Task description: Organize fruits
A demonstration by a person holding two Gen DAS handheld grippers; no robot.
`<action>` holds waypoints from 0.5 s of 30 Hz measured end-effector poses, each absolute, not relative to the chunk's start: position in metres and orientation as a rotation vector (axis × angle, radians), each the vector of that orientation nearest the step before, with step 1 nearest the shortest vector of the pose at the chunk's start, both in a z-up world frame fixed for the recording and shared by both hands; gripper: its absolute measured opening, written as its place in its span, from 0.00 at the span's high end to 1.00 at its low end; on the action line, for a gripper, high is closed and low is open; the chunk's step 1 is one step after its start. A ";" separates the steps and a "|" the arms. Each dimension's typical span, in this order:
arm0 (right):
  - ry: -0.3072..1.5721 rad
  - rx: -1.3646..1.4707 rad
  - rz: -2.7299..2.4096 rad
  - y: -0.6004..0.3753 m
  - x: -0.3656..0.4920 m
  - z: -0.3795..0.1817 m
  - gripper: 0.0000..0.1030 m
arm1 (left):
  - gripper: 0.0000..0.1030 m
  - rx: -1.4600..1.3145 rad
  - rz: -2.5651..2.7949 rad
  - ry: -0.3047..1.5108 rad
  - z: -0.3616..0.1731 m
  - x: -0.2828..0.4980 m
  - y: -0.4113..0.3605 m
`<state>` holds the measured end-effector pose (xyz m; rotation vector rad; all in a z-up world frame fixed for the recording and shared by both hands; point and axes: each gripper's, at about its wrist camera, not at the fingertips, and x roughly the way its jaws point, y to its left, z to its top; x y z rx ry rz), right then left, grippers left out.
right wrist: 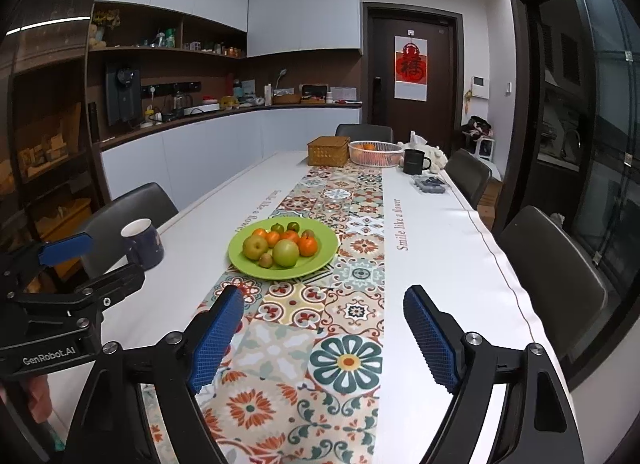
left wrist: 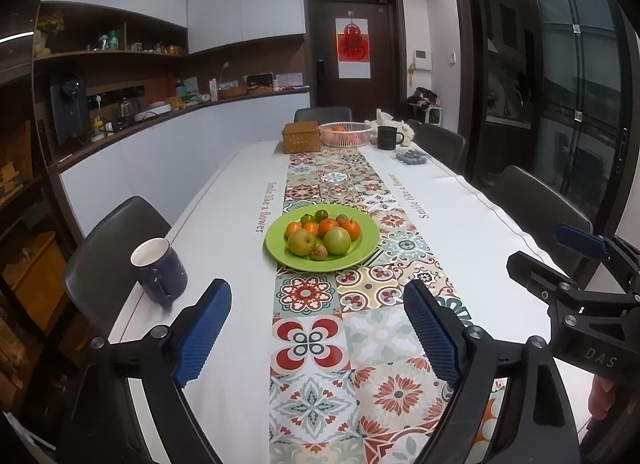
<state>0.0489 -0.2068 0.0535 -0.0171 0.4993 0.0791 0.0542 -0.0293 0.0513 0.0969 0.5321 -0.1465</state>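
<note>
Long white table [left wrist: 224,199] with a patterned tile runner [left wrist: 320,304] down the middle, dark chairs along both edges, kitchen cabinets in the upper left of the frame, a dark door at the back. Green plate [left wrist: 362,250] at centre frame on the runner, heaped with oranges [left wrist: 329,226], two large green-yellow fruits [left wrist: 337,240] and small brownish ones; blue mug [left wrist: 160,268] at left. Left tool [left wrist: 318,338] and right tool [right wrist: 324,340] both spread wide, gripping nothing, low in frame, short of the plate.
</note>
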 end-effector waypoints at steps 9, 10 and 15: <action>0.489 -0.012 0.073 -0.205 0.039 0.055 0.20 | 0.10 0.097 -0.142 0.513 0.055 0.040 -0.028; 0.488 -0.012 0.073 -0.205 0.037 0.056 0.20 | 0.10 0.097 -0.142 0.512 0.055 0.039 -0.028; 0.484 -0.009 0.073 -0.205 0.034 0.057 0.20 | 0.09 0.096 -0.143 0.508 0.055 0.036 -0.028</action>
